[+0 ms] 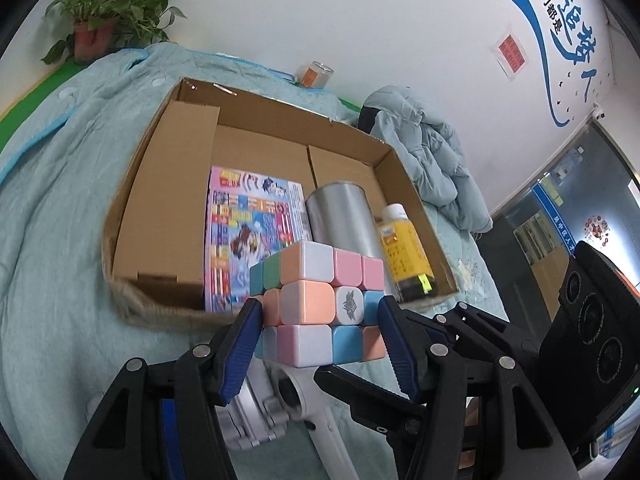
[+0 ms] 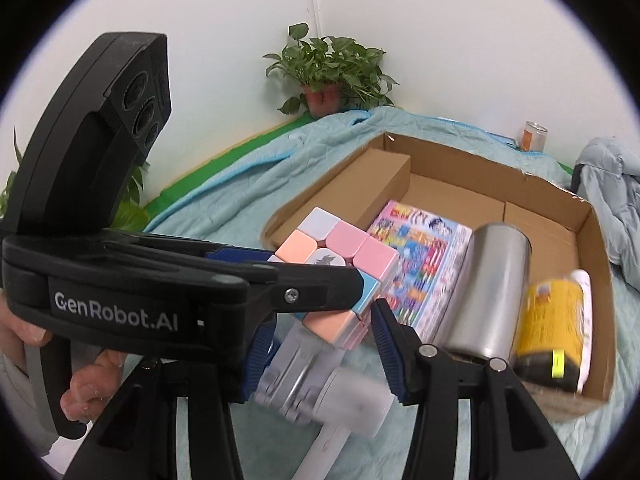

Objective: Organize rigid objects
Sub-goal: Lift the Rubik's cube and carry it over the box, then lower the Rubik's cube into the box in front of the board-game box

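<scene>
On the table lies a big blue-green blanket (image 1: 60, 200), all wrinkly. A wide brown cardboard box (image 1: 160, 200) sits on top of it, open at the top. A puffy pale blue jacket (image 1: 440, 160) is heaped to the right of the box. A green plant (image 1: 104, 12) in an orange pot stands in the far corner by the white wall.

Inside the box, three things lie side by side at the near end. A bright picture book (image 1: 248, 232) lies flat on the left. A shiny silver can (image 1: 344, 216) lies next to it, and a yellow bottle (image 1: 408, 252) with a white cap lies by the right wall.

The left gripper (image 1: 318, 308) squeezes a pastel cube (image 1: 312, 264) between its blue pads. The cube is up in the air, just in front of the near edge of the box. A hand (image 2: 92, 384) grips the handle of this claw.

The right gripper (image 2: 320, 340) is lower down, under the cube. Its pads sit on both sides of a white and grey tool (image 2: 332, 392), so it looks clamped on it. The tool looks blurry.

A little jar (image 1: 316, 74) with an orange label stands behind the box.
</scene>
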Action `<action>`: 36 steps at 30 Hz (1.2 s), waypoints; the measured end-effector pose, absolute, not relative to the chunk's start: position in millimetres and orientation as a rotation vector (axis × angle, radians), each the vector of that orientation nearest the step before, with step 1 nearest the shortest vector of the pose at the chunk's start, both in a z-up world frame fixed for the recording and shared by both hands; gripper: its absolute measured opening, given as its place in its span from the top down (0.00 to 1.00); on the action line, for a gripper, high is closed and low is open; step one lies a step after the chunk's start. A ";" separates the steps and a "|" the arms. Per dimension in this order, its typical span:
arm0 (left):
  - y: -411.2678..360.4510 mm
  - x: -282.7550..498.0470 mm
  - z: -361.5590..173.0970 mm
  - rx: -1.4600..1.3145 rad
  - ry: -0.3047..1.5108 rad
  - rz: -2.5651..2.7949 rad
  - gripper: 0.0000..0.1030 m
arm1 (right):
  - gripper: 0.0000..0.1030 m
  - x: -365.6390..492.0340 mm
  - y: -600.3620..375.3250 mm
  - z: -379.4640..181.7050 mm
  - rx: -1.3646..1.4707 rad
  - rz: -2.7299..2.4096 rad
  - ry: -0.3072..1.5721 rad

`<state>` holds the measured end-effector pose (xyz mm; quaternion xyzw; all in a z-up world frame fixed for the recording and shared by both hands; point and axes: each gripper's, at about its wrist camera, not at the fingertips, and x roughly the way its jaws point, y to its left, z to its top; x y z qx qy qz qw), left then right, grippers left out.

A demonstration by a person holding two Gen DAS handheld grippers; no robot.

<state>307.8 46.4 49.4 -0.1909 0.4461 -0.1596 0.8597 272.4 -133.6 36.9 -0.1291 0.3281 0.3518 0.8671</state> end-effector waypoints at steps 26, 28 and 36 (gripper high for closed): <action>94.7 387.0 4.6 -0.440 1.039 -0.283 0.56 | 0.52 360.9 -142.4 -10.5 -0.054 0.892 0.911; 94.9 393.5 1.8 -0.440 1.048 -0.287 0.62 | 0.52 363.2 -145.0 -11.7 -0.029 0.893 0.926; 95.4 393.0 -19.7 -0.510 1.082 -0.297 0.69 | 0.53 362.8 -144.3 -18.3 0.036 0.884 0.976</action>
